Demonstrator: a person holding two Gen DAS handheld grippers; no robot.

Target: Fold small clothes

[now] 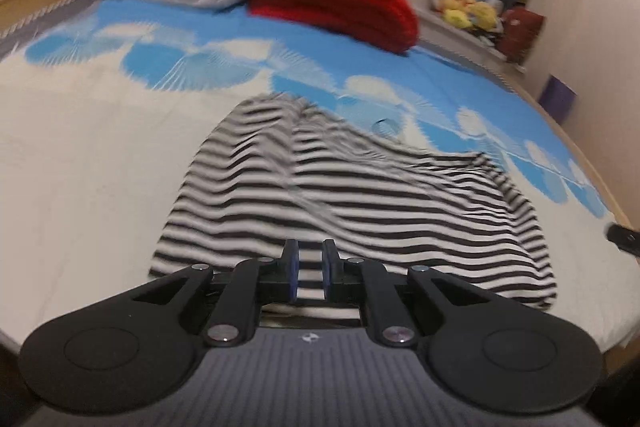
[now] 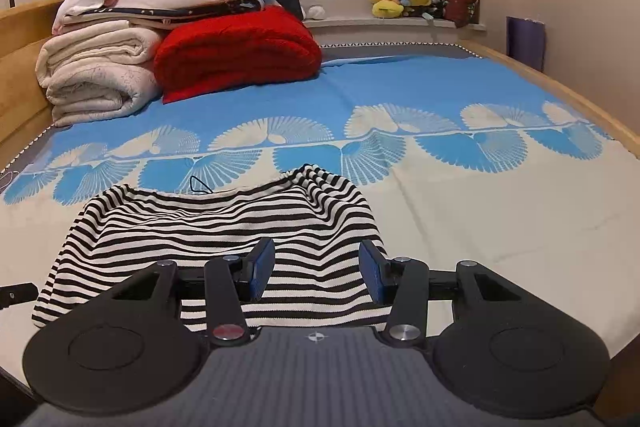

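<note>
Left gripper (image 1: 309, 267), jaws narrowed to a slim gap over the near hem of the striped garment (image 1: 340, 195); whether cloth is pinched cannot be told. Right gripper (image 2: 316, 269), jaws spread wide, released, over the same hem. The garment, black-and-white striped knit, lies rumpled and bunched on the cream part of the bedspread (image 2: 500, 211), well nearer than the red blanket (image 2: 240, 51). Judged step: taking hold of the hem before a first fold; next, both jaws must clamp and lift evenly.
</note>
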